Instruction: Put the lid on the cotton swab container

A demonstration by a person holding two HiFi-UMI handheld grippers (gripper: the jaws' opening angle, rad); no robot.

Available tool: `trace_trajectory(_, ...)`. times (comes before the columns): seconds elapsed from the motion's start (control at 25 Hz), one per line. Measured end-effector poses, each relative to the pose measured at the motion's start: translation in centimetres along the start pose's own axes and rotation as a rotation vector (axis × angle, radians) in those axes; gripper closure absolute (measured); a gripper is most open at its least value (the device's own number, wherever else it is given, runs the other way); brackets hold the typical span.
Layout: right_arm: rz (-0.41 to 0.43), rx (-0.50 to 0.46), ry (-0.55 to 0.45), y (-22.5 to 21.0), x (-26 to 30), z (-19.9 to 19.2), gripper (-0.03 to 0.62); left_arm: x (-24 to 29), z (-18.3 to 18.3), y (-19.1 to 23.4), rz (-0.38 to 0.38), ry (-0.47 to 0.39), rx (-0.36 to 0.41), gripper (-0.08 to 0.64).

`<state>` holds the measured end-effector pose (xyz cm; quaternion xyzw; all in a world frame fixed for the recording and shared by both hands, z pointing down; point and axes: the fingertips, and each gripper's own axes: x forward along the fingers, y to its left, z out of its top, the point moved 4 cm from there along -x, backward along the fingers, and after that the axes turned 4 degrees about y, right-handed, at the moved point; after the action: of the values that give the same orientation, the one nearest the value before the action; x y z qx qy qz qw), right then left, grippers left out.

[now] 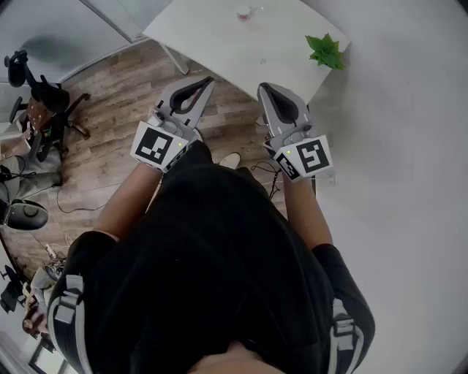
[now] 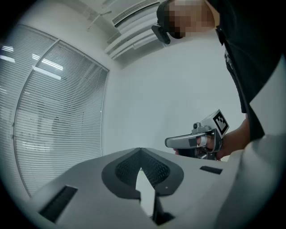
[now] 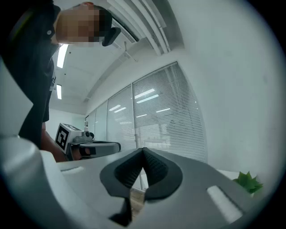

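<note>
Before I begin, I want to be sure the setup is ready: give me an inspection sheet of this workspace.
Surface: white table, ahead of the person.
Job's things: small item at the table's far edge, too small to identify.
Clutter: green plant on the table's right corner.
Grippers: left gripper and right gripper, jaws shut, empty.
Cables: thin cable on the wood floor.
Surroundings: black chair, window blinds.
</note>
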<state>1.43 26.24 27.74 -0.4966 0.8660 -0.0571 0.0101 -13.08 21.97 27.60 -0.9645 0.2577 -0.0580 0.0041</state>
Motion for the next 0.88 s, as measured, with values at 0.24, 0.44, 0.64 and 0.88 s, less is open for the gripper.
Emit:
trace_trajectory(0.24, -0.006, 0.027, -0.005, 0.7, 0.0, -0.1, 0.583, -1.2, -0.2, 0.4, 0.012, 0.005, -0.014, 0.551)
trace_trajectory(0.44, -0.001, 0.048, -0.022, 0.9, -0.1, -0.2, 0.581, -1.5, -0.5, 0.4, 0.018, 0.012, -0.017, 0.551)
trace_trajectory(0.64, 0.012, 0.035, -0.015, 1.7, -0.2, -0.2, 0.581, -1.9, -0.4, 0.0, 0.018, 0.011, -0.025, 0.551)
trace_trajectory(0.88, 0.01, 0.029, -0.012, 1.9, -0.6, 0.0, 0.581, -2.1, -0.1, -0.6, 0.011, 0.006, -0.016, 0.549)
